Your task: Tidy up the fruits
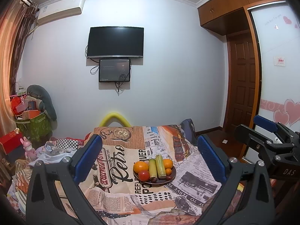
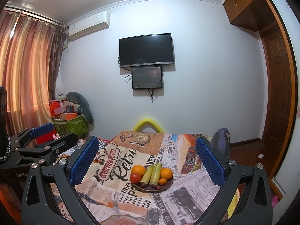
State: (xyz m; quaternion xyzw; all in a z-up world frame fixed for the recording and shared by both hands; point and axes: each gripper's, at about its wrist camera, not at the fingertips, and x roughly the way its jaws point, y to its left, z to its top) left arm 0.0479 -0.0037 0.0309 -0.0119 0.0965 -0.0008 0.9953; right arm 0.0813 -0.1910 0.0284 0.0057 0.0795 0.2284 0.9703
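The left gripper (image 1: 149, 157) is held level and pointing forward, its blue-padded fingers (image 1: 88, 155) spread wide with nothing between them. The right gripper (image 2: 147, 157) is beside it at about the same height, jaws equally wide and also holding nothing. The two are close together without touching.

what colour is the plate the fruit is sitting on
Dark brown. The plate shows best in the right wrist view, where more of its rim is bare.
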